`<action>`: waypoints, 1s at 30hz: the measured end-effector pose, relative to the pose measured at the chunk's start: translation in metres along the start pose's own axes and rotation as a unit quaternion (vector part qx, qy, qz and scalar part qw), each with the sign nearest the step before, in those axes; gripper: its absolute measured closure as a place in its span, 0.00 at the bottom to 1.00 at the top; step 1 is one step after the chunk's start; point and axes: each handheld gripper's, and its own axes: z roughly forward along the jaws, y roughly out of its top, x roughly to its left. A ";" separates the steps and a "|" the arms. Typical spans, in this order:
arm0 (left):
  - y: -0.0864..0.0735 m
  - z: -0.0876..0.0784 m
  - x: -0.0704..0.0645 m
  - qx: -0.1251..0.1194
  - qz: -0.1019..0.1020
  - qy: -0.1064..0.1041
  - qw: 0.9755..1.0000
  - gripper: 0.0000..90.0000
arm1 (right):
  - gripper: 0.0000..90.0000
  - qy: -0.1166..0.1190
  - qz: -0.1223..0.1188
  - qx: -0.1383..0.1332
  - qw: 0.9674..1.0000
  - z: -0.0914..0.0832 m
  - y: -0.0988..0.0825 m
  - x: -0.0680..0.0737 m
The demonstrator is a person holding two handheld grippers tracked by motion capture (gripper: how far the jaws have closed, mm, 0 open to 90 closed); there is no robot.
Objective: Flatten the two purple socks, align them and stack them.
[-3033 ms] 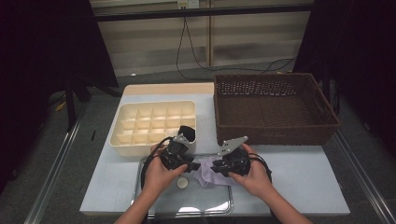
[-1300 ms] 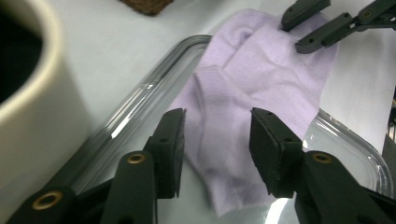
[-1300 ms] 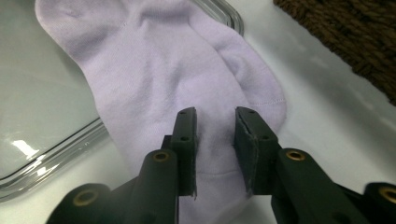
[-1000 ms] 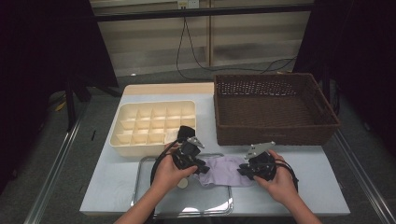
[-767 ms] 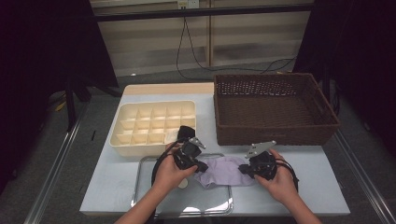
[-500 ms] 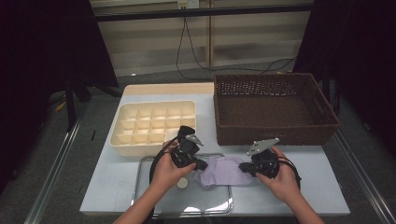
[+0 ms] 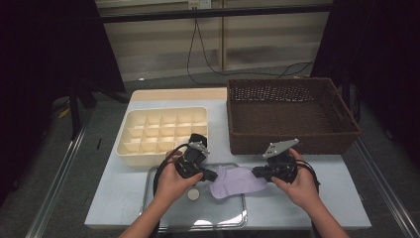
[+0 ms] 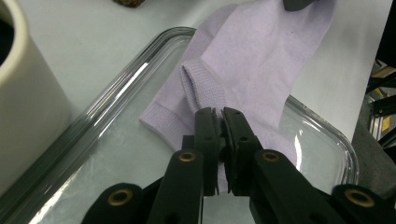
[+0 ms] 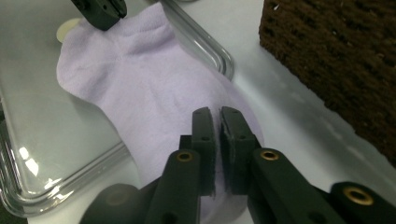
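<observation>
The lilac sock [image 7: 236, 181] lies half in the clear glass tray [image 7: 163, 217] and half on the white table [image 7: 341, 198]. The left gripper [image 8: 219, 116] pinches the cuff end. The right gripper [image 9: 217, 116] pinches the toe end. The left jaws have just been closing on the cloth. The sock looks soft, light and floppy, so it will sag if held at one end. Holding both ends seems best. I see no words or labels.

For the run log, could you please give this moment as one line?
left tool: shut on sock cuff end | right tool: shut on sock's other end | sock: stretched across clear tray rim
</observation>
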 end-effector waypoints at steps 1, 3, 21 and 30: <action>-0.001 -0.001 -0.001 -0.001 -0.007 0.005 1.000 0.95 | 0.94 0.000 -0.002 -0.002 1.000 0.000 0.002 -0.001; -0.003 -0.001 0.002 0.003 -0.004 0.002 1.000 0.95 | 0.95 -0.001 -0.001 -0.007 1.000 0.000 0.004 -0.002; -0.011 0.007 0.005 0.016 -0.010 0.005 1.000 0.94 | 0.84 0.004 -0.013 0.010 1.000 0.020 0.001 0.002; -0.012 0.007 0.003 0.013 -0.017 0.005 1.000 0.94 | 0.96 -0.016 -0.031 0.033 0.999 0.035 -0.006 0.006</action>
